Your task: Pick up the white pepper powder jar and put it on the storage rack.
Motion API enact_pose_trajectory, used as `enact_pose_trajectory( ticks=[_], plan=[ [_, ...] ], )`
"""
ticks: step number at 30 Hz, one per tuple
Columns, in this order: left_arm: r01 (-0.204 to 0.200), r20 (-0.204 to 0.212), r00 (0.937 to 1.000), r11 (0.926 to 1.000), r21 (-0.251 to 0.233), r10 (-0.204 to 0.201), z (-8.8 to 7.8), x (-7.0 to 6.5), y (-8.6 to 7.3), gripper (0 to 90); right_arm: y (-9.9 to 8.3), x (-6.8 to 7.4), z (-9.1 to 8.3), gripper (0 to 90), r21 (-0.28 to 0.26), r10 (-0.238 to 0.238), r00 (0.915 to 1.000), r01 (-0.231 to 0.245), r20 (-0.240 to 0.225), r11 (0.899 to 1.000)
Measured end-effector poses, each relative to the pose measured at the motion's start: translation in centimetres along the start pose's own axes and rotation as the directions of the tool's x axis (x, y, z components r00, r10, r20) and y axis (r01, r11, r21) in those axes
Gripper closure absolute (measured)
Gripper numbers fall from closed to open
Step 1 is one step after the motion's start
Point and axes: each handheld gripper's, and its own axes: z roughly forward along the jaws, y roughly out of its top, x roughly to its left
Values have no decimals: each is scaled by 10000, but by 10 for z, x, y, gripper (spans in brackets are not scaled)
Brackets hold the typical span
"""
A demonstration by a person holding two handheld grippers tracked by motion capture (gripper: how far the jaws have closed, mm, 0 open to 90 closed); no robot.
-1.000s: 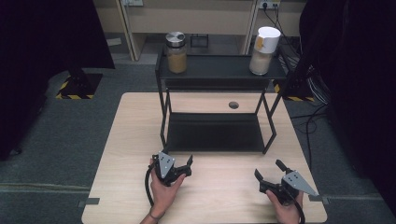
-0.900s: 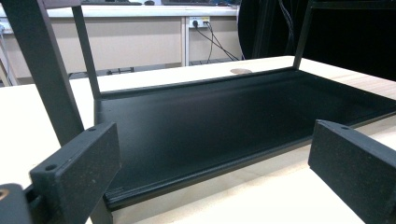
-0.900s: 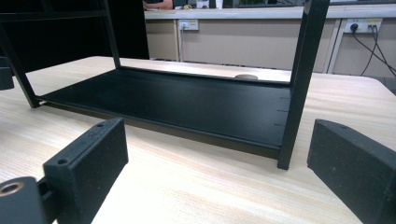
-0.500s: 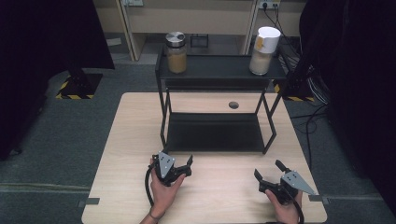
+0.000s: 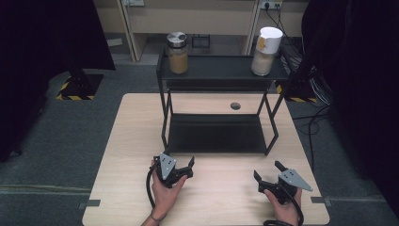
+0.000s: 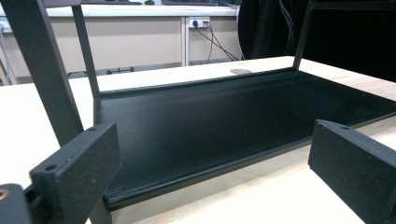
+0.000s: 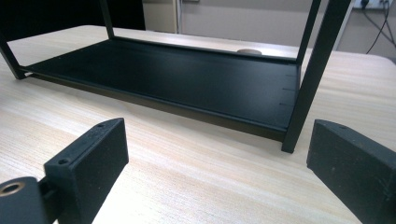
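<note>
A black two-tier rack (image 5: pixel 216 134) stands on the wooden table (image 5: pixel 117 141), just beyond both grippers. The left gripper (image 5: pixel 181 165), held near the rack's front left leg, has its jaws spread wide and empty; the right gripper (image 5: pixel 267 172), near the front right leg, is likewise released, holding nothing. The lower shelf (image 6: pixel 224 116) lies bare (its front lip close to the left jaws). On the top shelf stand two containers: a metal-lidded jar (image 5: pixel 178 52) with tan contents at left, and a white-lidded jar (image 5: pixel 266 51) of pale contents at right.
</note>
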Motion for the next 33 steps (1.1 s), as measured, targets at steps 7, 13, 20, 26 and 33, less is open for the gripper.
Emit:
enact_pose_trajectory(
  ticks=[7,13,20,26,33],
  plan=[
    [0,2,10000,10000,21,0,0,0,0,17,3,-3,2,57,167,155,9999,-153,-63,9997],
    [11,-2,10000,10000,10,-11,0,0,0,17,5,-2,3,58,296,76,10000,-74,-52,9995],
    [5,-1,10000,10000,27,-5,0,0,0,17,4,-2,2,59,232,127,9999,-127,-21,9997],
    [12,10,10000,10000,31,-12,0,0,1,17,4,-1,2,59,219,72,10000,-72,-2,9997],
    [41,-6,10000,10000,44,-41,1,0,1,17,4,-1,2,59,198,83,10000,-83,-19,9998]
  ],
)
